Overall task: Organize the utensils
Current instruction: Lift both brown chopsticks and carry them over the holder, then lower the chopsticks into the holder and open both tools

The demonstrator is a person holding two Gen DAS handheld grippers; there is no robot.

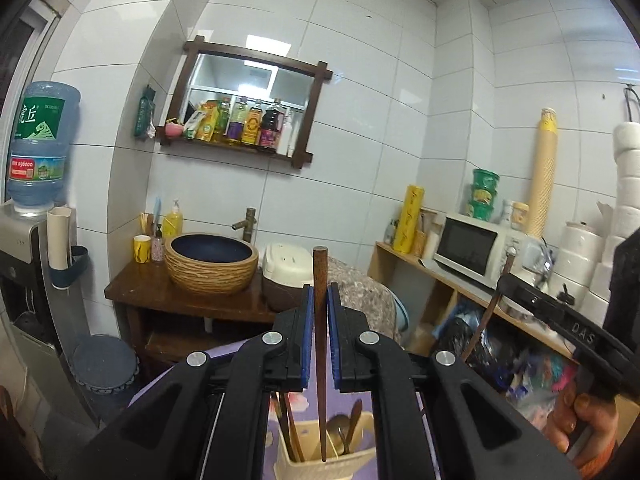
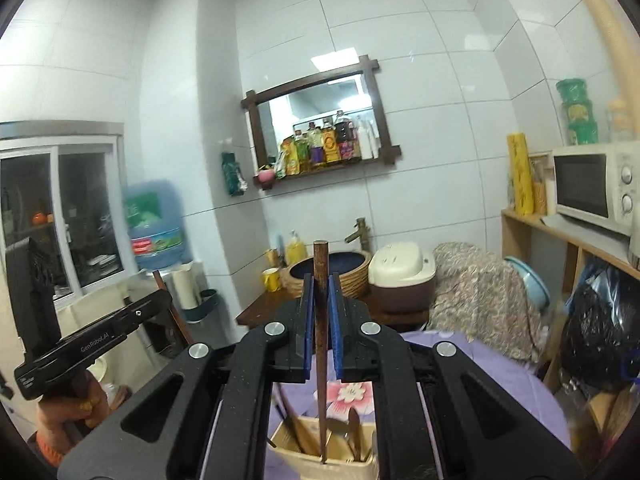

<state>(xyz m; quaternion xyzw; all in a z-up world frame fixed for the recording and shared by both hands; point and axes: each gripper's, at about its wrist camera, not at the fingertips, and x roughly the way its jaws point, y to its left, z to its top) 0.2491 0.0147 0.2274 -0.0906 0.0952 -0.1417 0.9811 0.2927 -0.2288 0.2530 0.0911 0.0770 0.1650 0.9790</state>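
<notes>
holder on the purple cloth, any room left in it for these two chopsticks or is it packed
The cream holder is crowded at its left with dark sticks and at its right with spoons. A narrow gap stays between them, where the right gripper's chopstick tip points. Bare flowered cloth lies to the holder's right.

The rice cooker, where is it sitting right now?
In the left wrist view the rice cooker sits on the dark wooden counter, just right of the woven basin sink and left of the patterned cloth, behind the left gripper.
</notes>
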